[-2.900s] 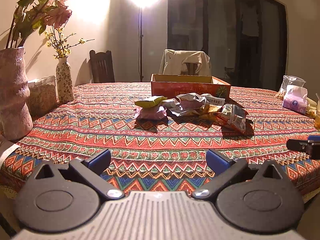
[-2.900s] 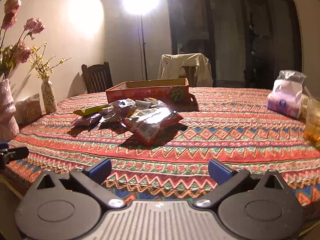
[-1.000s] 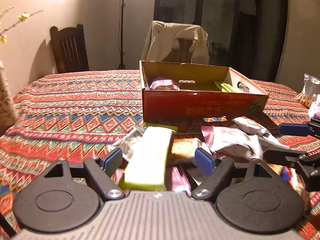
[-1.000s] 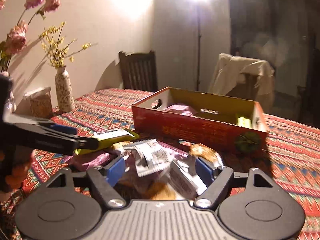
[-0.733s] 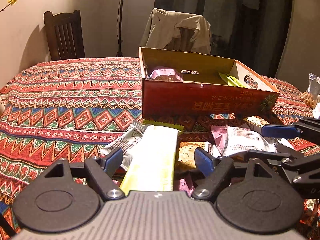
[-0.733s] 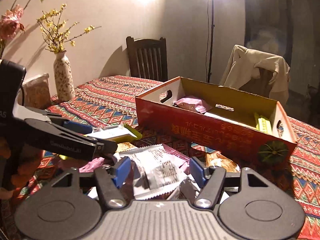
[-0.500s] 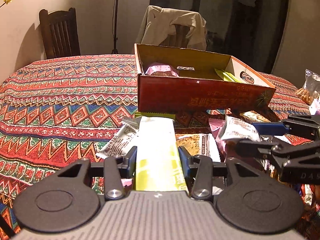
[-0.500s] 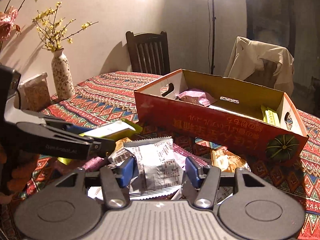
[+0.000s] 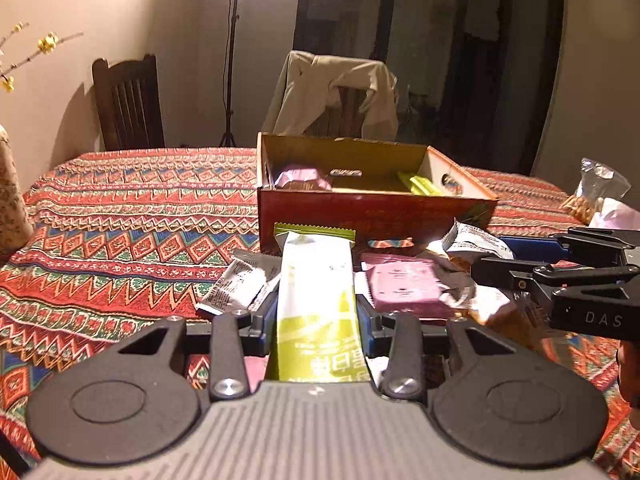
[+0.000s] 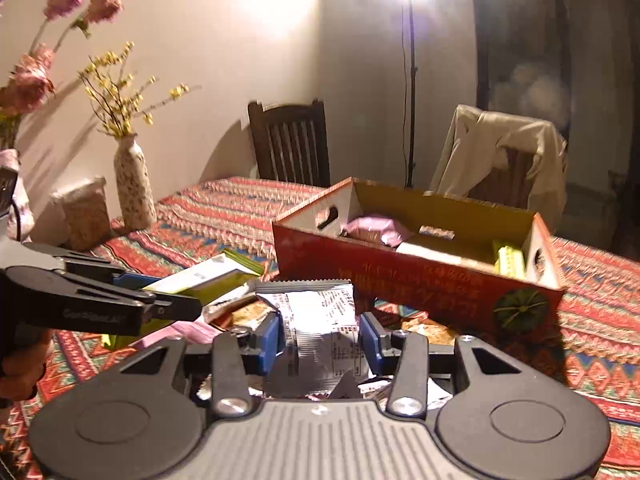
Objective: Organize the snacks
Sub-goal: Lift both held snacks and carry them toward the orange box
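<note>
Both my claws have just been closing: my left gripper (image 9: 316,320) now clamps the green-and-white snack bar (image 9: 316,280), my right gripper (image 10: 320,336) the silver packet (image 10: 320,320). Both snacks sit just off the pile on the tablecloth (image 9: 120,220) near the front wall of the red box (image 9: 372,216). I reckon boxing them comes next.

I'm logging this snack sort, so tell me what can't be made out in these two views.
- Box floor, left wrist view: near wall hides it.
- Green-and-white packet, near end: left gripper body covers it.
- Silver packet print, right wrist view: crumpled, too small.
- Snacks beneath the pile: covered by upper wrappers.
- Right gripper pad contact: packet hides it.
</note>
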